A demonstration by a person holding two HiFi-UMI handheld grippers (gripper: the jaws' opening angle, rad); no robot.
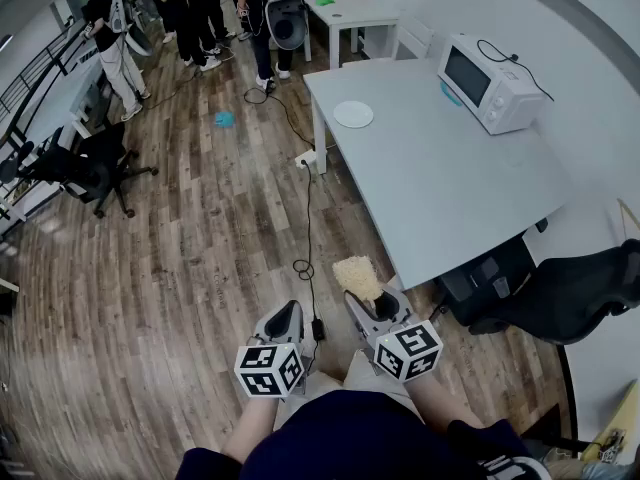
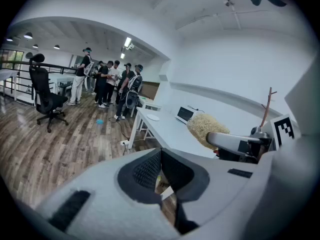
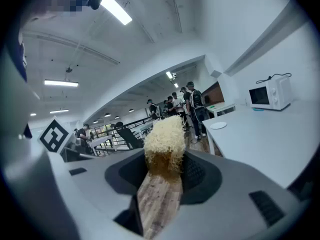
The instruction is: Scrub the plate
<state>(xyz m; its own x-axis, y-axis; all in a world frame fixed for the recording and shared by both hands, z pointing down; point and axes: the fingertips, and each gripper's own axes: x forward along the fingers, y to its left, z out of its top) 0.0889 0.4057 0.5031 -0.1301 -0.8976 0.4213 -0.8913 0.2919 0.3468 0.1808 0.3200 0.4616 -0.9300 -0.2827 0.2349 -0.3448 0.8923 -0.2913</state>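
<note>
Right hand-held gripper clamps a soft, light fibrous scrubber. Left hand-held gripper is shut, empty. Plate sits well apart on the tabletop. It's likely stiff, slick and breakable, so pin its rim.

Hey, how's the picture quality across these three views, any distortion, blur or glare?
Head view: strong fisheye, the floor planks bend, and the light is even. Left gripper view: the left gripper up close is soft, with a black vignette at the corners. Right gripper view: the ceiling light strip blows out white, and the scrub pad is fairly sharp.
</note>
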